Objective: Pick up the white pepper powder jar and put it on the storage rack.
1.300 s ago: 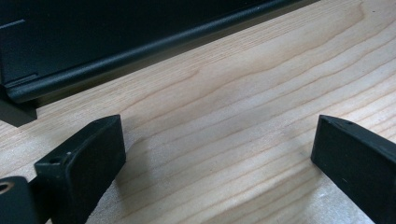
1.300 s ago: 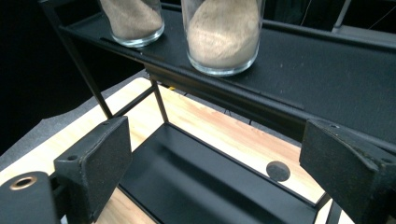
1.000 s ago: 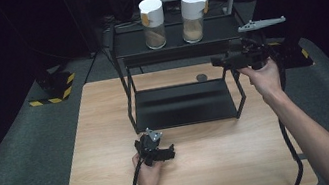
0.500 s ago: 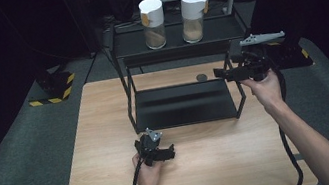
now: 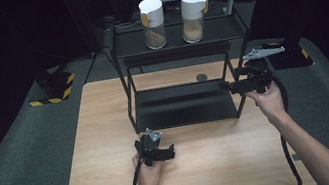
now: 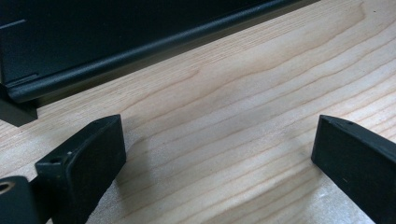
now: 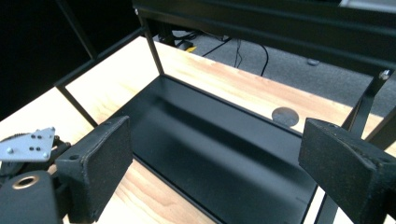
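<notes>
Two grippers at a black rack point(image 5: 184, 114).
Right gripper point(image 5: 230, 86) beside the lower shelf, left gripper point(image 5: 166, 152) on the table point(image 5: 215, 165); both jaws apart, empty.

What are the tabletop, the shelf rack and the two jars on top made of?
Tabletop: light wood or wood-look laminate, visible grain, matte.
Shelf rack: likely painted metal, thin black bars, faint sheen on the lower tray.
Two jars: clear glass or plastic, tan contents showing through, white lids.

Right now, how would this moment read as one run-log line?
left gripper: open, low over table | right gripper: open, empty, at rack right side | two jars on top shelf, untouched
</notes>
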Available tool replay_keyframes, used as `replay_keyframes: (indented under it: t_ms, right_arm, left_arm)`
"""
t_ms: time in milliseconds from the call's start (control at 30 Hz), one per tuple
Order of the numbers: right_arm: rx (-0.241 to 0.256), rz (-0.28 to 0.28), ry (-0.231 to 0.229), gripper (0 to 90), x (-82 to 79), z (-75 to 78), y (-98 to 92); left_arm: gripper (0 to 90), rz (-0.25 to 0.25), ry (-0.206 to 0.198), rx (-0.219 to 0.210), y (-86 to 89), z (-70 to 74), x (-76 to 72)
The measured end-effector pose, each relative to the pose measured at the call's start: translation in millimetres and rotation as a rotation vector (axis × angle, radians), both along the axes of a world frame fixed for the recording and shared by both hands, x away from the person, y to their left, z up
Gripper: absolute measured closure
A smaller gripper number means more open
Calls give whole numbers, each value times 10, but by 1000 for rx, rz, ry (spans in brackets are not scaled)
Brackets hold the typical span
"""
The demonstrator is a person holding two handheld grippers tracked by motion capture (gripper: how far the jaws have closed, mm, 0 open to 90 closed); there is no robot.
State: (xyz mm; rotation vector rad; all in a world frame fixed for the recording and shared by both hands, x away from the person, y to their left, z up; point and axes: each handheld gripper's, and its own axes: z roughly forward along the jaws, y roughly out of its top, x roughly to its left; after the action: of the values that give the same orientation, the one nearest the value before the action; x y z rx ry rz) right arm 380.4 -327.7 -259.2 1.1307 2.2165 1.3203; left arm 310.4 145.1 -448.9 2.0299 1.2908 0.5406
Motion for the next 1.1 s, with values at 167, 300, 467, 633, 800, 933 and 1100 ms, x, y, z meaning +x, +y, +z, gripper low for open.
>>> replay_keyframes:
  t_ms: [167, 300, 467, 633, 800, 933, 1100]
  right_arm:
    - [-2, 0, 13, 95, -10, -116, -36]
    - [1, -2, 18, 96, -37, -212, -60]
    - [9, -4, 29, 96, -65, -351, -96]
    - [5, -8, 36, 97, -108, -466, -95]
    - [-14, -5, 34, 97, -144, -559, -61]
    - [-13, -10, 40, 97, -167, -651, -49]
    - [4, -8, 41, 97, -186, -777, -49]
  left_arm:
    - [30, 0, 0, 0, 0, 0, 0]
    - [30, 0, 0, 0, 0, 0, 0]
    - [30, 0, 0, 0, 0, 0, 0]
    - [30, 0, 0, 0, 0, 0, 0]
    - [30, -1, 0, 0, 1, 0, 1]
    - [30, -1, 0, 0, 1, 1, 1]
    - [30, 0, 0, 1, 1, 1, 0]
